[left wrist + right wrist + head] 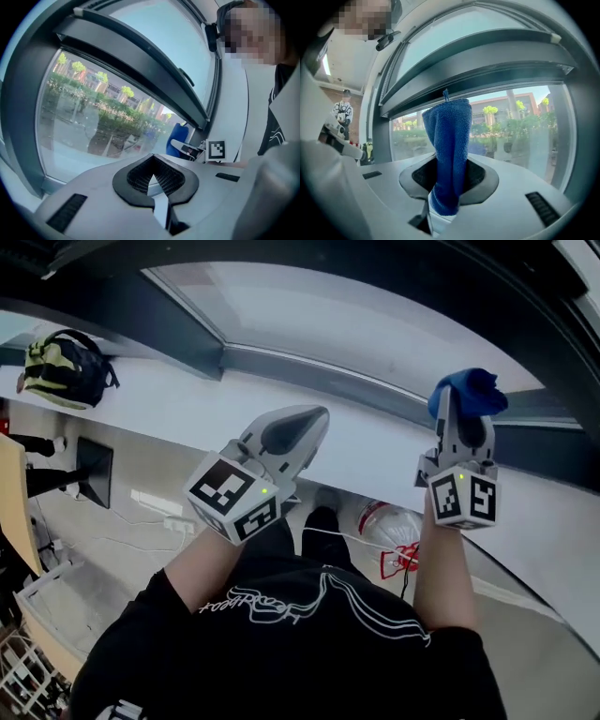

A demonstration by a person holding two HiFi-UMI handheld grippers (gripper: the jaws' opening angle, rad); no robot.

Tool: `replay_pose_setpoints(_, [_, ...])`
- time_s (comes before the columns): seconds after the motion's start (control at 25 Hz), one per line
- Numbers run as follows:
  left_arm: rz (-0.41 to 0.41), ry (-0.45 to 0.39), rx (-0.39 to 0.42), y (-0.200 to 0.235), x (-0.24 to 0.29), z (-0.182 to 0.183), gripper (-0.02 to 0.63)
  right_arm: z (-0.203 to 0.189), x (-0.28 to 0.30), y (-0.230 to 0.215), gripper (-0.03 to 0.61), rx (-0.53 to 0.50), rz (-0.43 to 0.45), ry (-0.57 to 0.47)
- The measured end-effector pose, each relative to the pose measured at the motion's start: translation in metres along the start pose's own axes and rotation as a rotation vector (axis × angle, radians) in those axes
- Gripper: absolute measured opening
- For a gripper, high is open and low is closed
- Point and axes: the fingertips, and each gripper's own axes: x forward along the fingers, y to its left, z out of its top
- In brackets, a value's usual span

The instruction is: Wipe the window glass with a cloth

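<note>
Blue microfibre cloth (449,150) is pinched upright in the right tool (449,185), its folded end standing above the jaws, near the window glass (515,136); contact cannot be told. Left tool (154,180): jaws together, nothing between, facing the same glass. White sill (375,451) below; yellow-black backpack (61,371) on its far left. Shirt print (281,601) illegible.

white window sill (187,399), grey frame (169,320), pale floor (122,554)

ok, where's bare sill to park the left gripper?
Sill is bare from the backpack to the left gripper, and between it and the right gripper holding the cloth. Only the backpack end is taken.
</note>
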Motion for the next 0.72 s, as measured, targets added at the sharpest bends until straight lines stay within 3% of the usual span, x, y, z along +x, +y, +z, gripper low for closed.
replay_pose_setpoints(0.16, [0.093, -0.041, -0.052, 0.058, -0.047, 0.007, 0.005, -0.006, 0.038, 0.094, 0.094, -0.019, 0.155, 0.019])
replay_pose_setpoints(0.44, [0.231, -0.053, -0.076, 0.158, -0.150, 0.012, 0.005, -0.037, 0.097, 0.265, 0.093, -0.019, 0.345, 0.040])
replay_pose_setpoints(0.72, [0.303, -0.061, -0.076, 0.226, -0.222, 0.020, 0.005, -0.067, 0.150, 0.370, 0.092, -0.020, 0.399, 0.052])
